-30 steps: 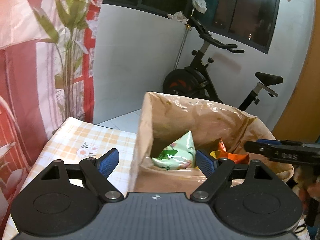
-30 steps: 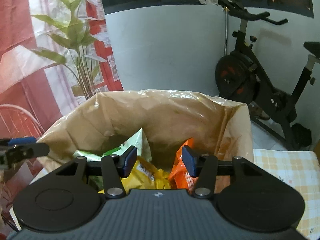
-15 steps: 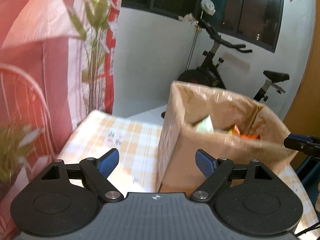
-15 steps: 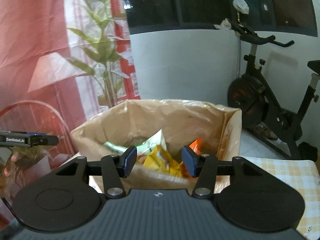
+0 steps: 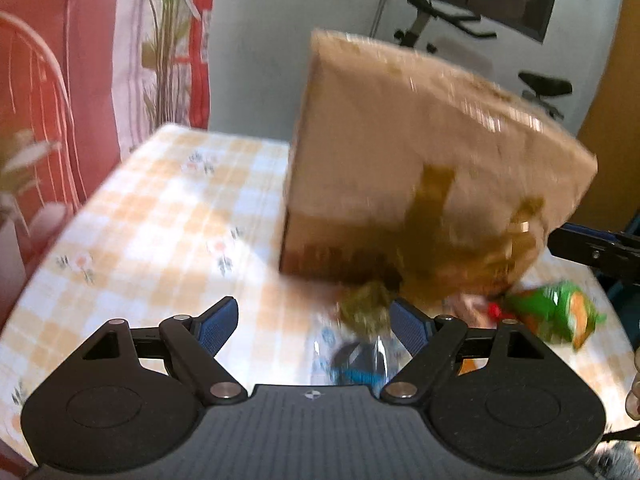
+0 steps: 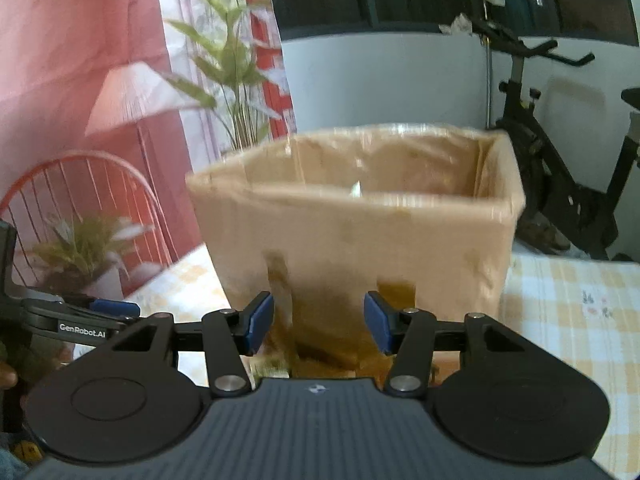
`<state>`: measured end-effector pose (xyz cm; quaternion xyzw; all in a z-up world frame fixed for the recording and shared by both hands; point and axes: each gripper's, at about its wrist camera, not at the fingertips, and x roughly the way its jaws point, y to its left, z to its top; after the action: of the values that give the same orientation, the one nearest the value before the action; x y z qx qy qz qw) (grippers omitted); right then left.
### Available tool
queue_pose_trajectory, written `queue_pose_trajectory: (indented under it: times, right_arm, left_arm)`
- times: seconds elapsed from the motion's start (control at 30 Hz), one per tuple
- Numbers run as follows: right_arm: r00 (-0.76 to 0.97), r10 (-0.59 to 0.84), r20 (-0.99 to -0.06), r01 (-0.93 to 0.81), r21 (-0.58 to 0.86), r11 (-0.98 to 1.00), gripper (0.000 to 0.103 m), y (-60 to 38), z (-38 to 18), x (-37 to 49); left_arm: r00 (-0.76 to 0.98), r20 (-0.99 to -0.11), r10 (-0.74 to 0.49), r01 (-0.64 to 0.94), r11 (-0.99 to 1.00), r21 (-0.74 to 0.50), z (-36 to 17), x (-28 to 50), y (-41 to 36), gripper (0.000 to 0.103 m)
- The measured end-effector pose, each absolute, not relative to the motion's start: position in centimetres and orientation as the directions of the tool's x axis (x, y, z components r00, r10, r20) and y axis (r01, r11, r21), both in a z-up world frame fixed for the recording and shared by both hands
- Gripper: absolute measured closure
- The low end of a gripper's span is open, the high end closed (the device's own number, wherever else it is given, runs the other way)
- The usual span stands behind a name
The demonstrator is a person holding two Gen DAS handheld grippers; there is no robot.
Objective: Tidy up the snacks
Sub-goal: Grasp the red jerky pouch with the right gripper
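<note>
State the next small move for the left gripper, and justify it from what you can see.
Probably lower the left gripper a little onto the blurred blue-and-clear packet. Its jaws are open and empty, and that packet lies on the checked tablecloth just beneath them, outside the cardboard box. The green snack packet lies farther right.

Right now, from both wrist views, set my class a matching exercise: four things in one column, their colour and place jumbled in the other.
Things
1. box
2. snack packet
3. tablecloth
4. exercise bike

Descriptions
A. green, lying on the cloth by the box's base
B. black, by the wall behind the table
C. brown, open at the top
D. orange-and-white checks with small flowers

Pairs: 1-C, 2-A, 3-D, 4-B
</note>
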<state>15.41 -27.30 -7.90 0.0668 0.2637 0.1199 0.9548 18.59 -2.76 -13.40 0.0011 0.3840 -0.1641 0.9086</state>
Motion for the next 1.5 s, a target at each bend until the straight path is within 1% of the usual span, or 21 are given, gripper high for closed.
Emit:
queue_pose_trajectory:
  times: [0.13,0.3,0.53,0.63,0.7,0.83,1.0,1.1,1.4,1.5]
  right_arm:
    - [0.796,0.266,-0.543,-0.172,0.219,0.96,0.049,-26.9,-10.4,14.7]
    - [0.751,0.271,-0.602,-0.163,0.229,0.96,0.049,-26.2,-13.0,13.6]
    - [0.703,0.264,-0.66,-0.161,0.215,0.963,0.048,-25.5,-14.8,12.8]
    - [0.68,0.258,-0.686,-0.154,0.21,0.965,0.045,-25.0,-15.6,12.7]
    - [0.655,0.256,-0.711,-0.156,0.205,0.966,0.044,-24.8,-16.2,12.3]
    - [0.603,0.263,-0.753,-0.189,0.185,0.964,0.033,-23.7,-17.1,11.8]
    - [0.549,0.262,-0.793,-0.244,0.148,0.959,0.029,-22.2,-17.9,11.3]
    - [0.528,0.263,-0.807,-0.27,0.134,0.953,0.024,-21.5,-18.2,11.2]
    - [0.484,0.263,-0.834,-0.318,0.112,0.941,0.024,-20.7,-19.1,11.2]
    - [0.495,0.255,-0.831,-0.319,0.1,0.942,0.027,-20.8,-19.1,11.2]
  left_arm:
    - [0.608,-0.74,-0.288,0.318,0.942,-0.105,-15.3,17.5,-3.3,0.022]
    - [0.569,-0.769,-0.294,0.331,0.937,-0.113,-16.5,16.6,-3.6,0.022]
    - [0.519,-0.802,-0.297,0.338,0.933,-0.127,-18.0,16.6,-4.4,0.021]
    - [0.48,-0.821,-0.308,0.355,0.924,-0.139,-18.8,16.4,-4.9,0.019]
    - [0.486,-0.822,-0.296,0.37,0.922,-0.113,-19.1,16.1,-5.4,0.017]
    - [0.496,-0.82,-0.285,0.379,0.921,-0.091,-19.3,15.9,-5.8,0.016]
    - [0.48,-0.835,-0.271,0.363,0.927,-0.092,-19.8,16.1,-5.6,0.016]
    - [0.477,-0.834,-0.276,0.352,0.93,-0.106,-19.9,16.2,-5.2,0.016]
    - [0.477,-0.834,-0.277,0.347,0.931,-0.111,-20.0,16.2,-5.2,0.016]
    - [0.479,-0.833,-0.277,0.345,0.932,-0.111,-20.0,16.2,-5.2,0.016]
